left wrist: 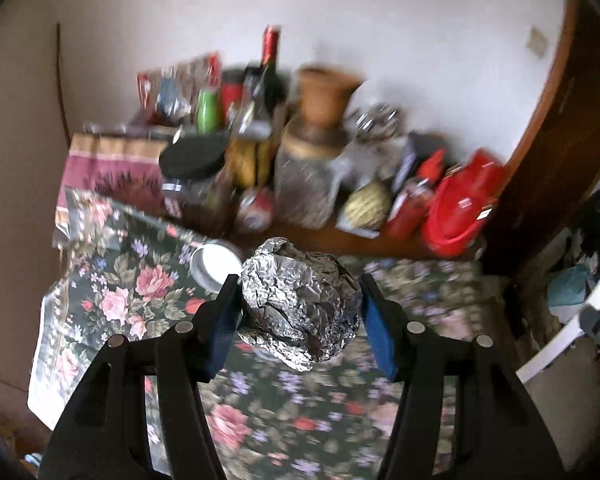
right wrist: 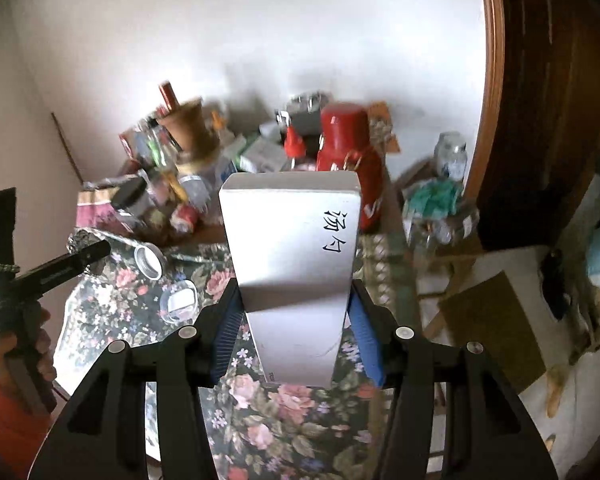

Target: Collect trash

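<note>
Foil ball between left fingers, white box between right fingers.

The left tool has its blue pads pressed against both sides of a crumpled foil ball, raised off the worktop. The right tool clamps a white box (upright), also raised.
</note>
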`<state>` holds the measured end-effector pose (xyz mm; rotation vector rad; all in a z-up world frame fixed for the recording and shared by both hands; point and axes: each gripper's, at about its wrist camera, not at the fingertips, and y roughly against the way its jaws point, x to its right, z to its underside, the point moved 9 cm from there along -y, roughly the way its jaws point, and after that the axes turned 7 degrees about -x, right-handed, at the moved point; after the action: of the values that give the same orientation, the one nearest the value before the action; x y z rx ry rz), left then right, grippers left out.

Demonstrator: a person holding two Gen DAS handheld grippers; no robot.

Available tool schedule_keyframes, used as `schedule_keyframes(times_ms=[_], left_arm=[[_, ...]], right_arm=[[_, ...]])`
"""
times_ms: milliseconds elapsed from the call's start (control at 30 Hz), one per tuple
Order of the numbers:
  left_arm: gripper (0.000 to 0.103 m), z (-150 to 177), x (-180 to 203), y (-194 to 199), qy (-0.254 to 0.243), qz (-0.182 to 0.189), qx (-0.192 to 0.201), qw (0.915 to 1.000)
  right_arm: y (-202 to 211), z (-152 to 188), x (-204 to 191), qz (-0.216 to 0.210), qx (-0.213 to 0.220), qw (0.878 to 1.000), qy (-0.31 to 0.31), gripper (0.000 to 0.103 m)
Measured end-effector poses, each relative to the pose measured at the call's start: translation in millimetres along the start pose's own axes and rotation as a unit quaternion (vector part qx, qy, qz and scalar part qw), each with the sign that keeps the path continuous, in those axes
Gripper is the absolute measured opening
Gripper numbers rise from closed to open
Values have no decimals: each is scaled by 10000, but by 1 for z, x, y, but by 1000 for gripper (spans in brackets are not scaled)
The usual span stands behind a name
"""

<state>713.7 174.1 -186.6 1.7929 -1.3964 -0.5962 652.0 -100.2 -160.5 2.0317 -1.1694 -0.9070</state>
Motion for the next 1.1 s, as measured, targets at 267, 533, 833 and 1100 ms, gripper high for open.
schedule_keyframes(times_ms=[267, 533, 833, 1100], left_arm=[[57, 28, 74, 108, -72, 105, 819, 9966], [57, 56, 109, 178, -365, 118, 1258, 9913], [57, 95, 106, 212, -569, 467, 1342, 9882], [57, 146, 71, 251, -832, 803, 1394, 9835]], right_arm=[[68, 4, 8, -331, 484, 9969, 526, 48], [115, 19, 3, -602, 861, 9928, 584, 48], [156, 55, -19, -438, 1052, 9919, 557, 48], [185, 107, -57, -120, 1163, 9924, 382, 48]])
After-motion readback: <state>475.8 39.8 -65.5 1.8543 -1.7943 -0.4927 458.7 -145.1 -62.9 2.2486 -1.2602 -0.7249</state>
